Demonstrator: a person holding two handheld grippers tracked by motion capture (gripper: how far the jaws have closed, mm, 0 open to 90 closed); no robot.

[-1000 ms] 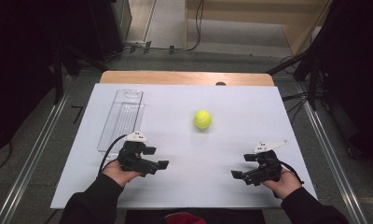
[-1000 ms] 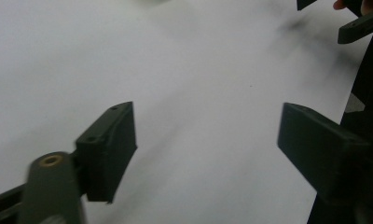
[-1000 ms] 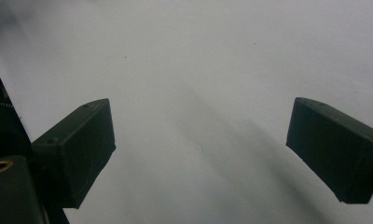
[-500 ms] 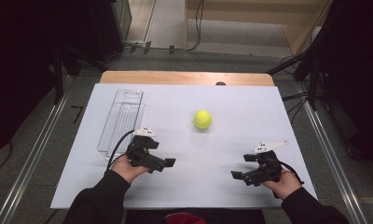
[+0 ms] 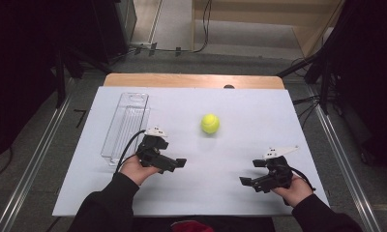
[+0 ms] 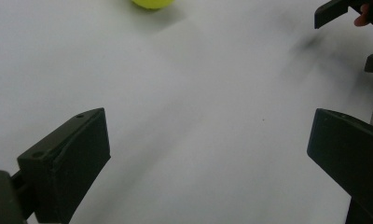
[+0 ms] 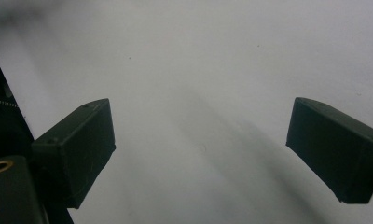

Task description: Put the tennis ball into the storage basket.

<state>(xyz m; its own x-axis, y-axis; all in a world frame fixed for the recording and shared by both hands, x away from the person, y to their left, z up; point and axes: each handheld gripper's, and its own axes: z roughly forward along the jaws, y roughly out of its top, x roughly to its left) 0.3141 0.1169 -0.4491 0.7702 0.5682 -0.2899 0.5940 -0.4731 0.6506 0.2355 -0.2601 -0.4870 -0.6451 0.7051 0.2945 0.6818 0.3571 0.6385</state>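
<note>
A yellow-green tennis ball (image 5: 210,123) rests on the white mat (image 5: 259,116), a little past the middle; its lower edge shows at the top of the left gripper view (image 6: 152,3). My left gripper (image 5: 179,163) is held low over the mat, short and left of the ball, pointing right. Its jaws have just been opening and now stand wide apart (image 6: 208,154) with nothing between them. At the near right, my right gripper (image 5: 245,181) points left, open over bare mat (image 7: 201,149).
A clear plastic tray (image 5: 126,126) lies lengthwise along the mat's left side, just behind my left hand. The wooden table edge (image 5: 191,80) runs past the mat's far end. The other gripper's jaws (image 6: 334,11) show at the left gripper view's top right.
My left hand has slid a little to the right, nearer the mat's middle and the ball. The right hand and the ball have stayed where they were.
</note>
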